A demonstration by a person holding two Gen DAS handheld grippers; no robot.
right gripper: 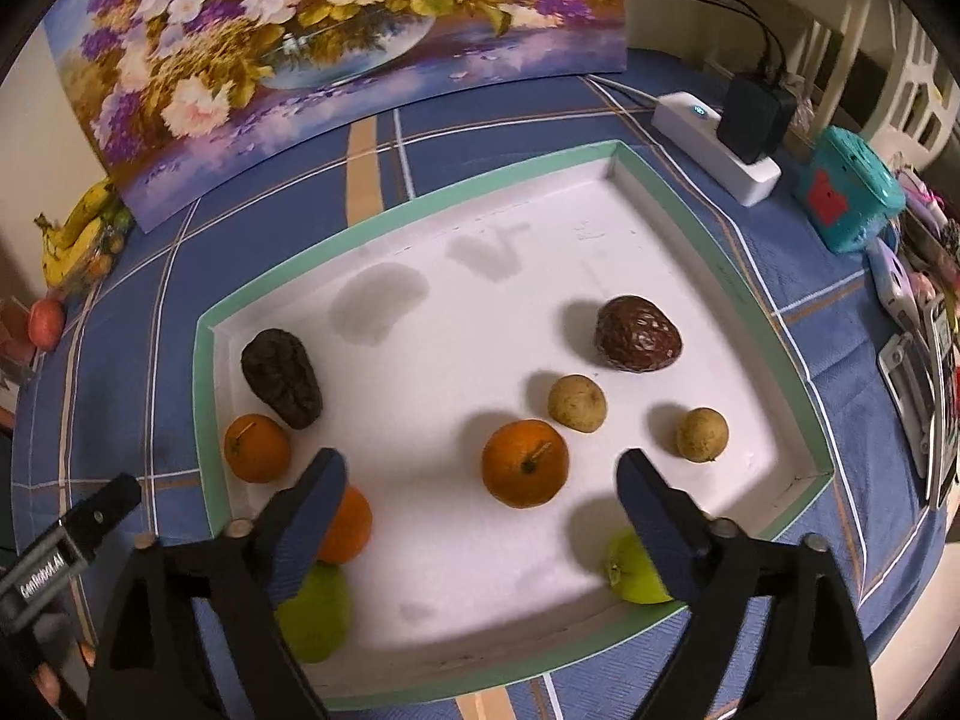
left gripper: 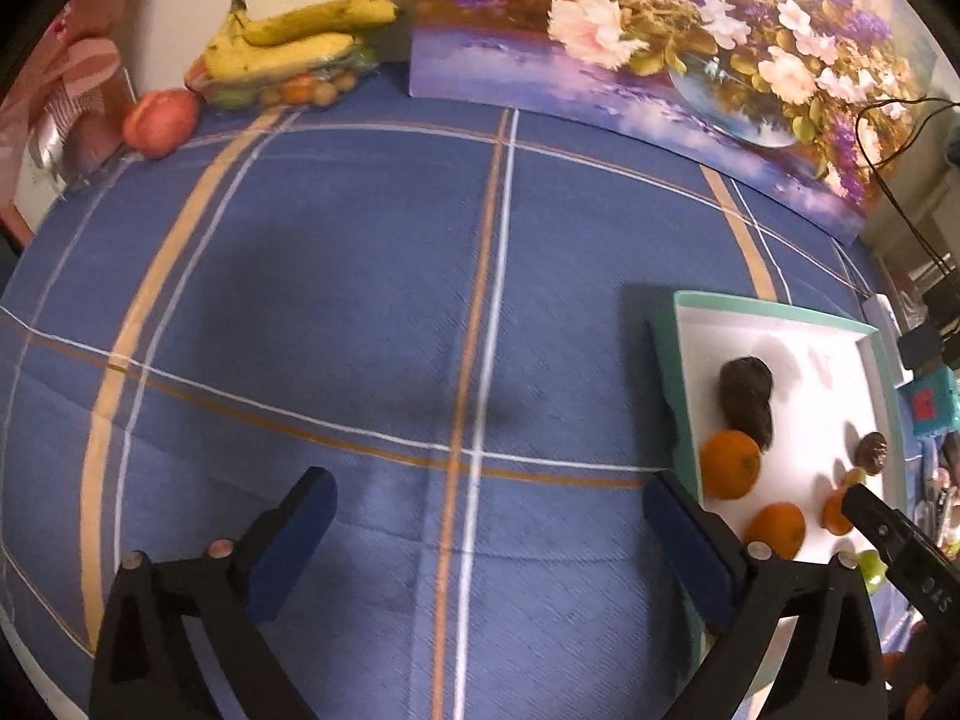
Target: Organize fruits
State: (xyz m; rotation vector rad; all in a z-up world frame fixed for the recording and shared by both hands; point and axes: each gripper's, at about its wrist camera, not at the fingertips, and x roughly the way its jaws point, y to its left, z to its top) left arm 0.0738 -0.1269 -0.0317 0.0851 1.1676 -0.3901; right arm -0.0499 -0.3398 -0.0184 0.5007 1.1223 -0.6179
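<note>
Fingers of right gripper [right gripper: 480,480] spread wide, empty, over orange [right gripper: 525,463] in tray [right gripper: 420,204]. Left gripper [left gripper: 486,504] wide open, empty, above tablecloth [left gripper: 360,240]; side reads "GenRobot.AI".

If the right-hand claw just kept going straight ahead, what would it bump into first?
Most likely the orange lying in the white tray, right ahead between the open fingers of the right gripper. Depth is hard to judge in this view.
</note>
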